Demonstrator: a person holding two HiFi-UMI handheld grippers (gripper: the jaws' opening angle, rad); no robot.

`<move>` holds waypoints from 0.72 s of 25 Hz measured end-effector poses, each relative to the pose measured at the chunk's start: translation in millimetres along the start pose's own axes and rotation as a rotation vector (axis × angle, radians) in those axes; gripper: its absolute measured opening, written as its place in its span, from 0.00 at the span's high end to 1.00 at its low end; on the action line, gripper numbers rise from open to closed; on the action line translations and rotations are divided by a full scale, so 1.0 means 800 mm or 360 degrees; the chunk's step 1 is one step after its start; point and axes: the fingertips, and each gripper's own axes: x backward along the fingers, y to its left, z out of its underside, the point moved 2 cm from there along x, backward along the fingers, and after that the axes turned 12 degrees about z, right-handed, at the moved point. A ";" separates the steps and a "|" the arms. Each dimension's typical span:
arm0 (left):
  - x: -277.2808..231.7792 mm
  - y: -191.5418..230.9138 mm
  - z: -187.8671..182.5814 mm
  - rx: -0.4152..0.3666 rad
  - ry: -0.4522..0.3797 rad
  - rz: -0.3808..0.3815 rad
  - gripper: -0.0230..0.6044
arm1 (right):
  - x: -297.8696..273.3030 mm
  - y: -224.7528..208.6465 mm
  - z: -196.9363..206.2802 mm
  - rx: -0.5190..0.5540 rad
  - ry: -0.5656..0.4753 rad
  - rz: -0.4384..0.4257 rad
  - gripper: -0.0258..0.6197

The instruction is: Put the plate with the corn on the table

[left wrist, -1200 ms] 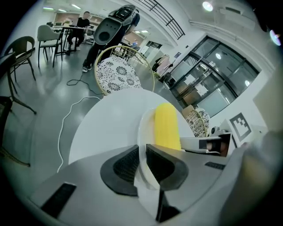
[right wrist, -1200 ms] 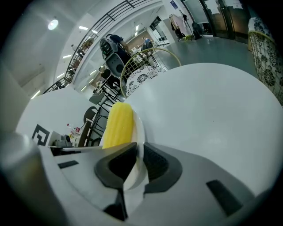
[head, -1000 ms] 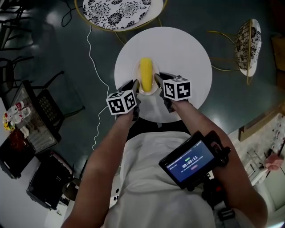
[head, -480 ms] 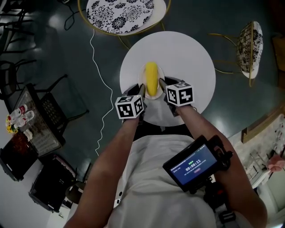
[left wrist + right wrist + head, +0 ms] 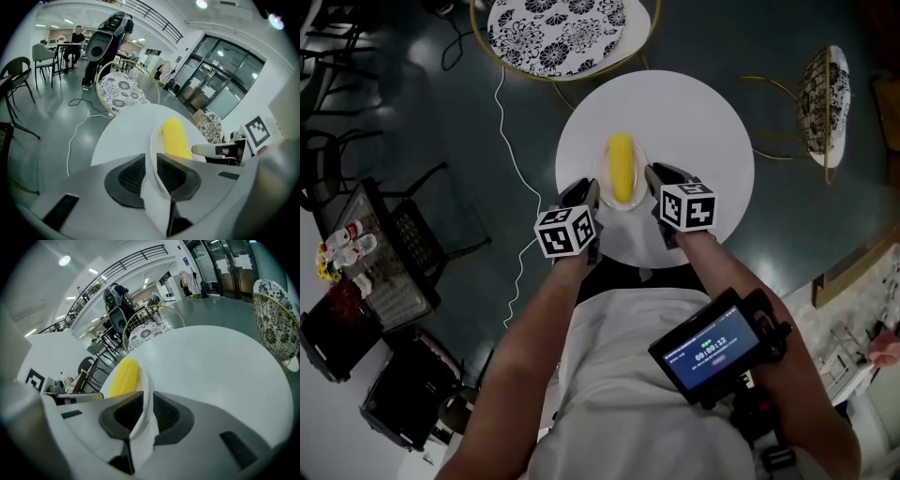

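Centrally, the left gripper (image 5: 592, 187) clamps the left rim of the white plate (image 5: 622, 206). The yellow corn cob (image 5: 621, 167) lies lengthwise on it, over the round white table (image 5: 698, 122) at upper mid-frame. The right gripper (image 5: 654, 176) clamps the right rim.

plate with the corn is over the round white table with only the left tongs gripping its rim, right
No: the right gripper view shows the right tongs shut on the plate rim too, like the left tongs. The rest holds.
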 end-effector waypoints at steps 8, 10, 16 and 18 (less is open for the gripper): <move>0.035 -0.029 0.011 0.0004 -0.0132 -0.0023 0.87 | 0.044 -0.011 -0.008 0.0039 -0.0098 -0.0057 0.94; 0.047 -0.043 0.017 0.0000 -0.0167 -0.0030 0.91 | 0.060 -0.012 -0.007 0.0058 -0.0114 -0.0087 0.94; 0.076 -0.087 0.031 -0.0026 -0.0260 -0.0030 0.95 | 0.106 -0.016 0.000 0.0104 -0.0134 -0.0187 0.95; 0.084 -0.099 0.034 -0.0035 -0.0288 -0.0027 0.95 | 0.117 -0.015 0.002 0.0117 -0.0142 -0.0233 0.95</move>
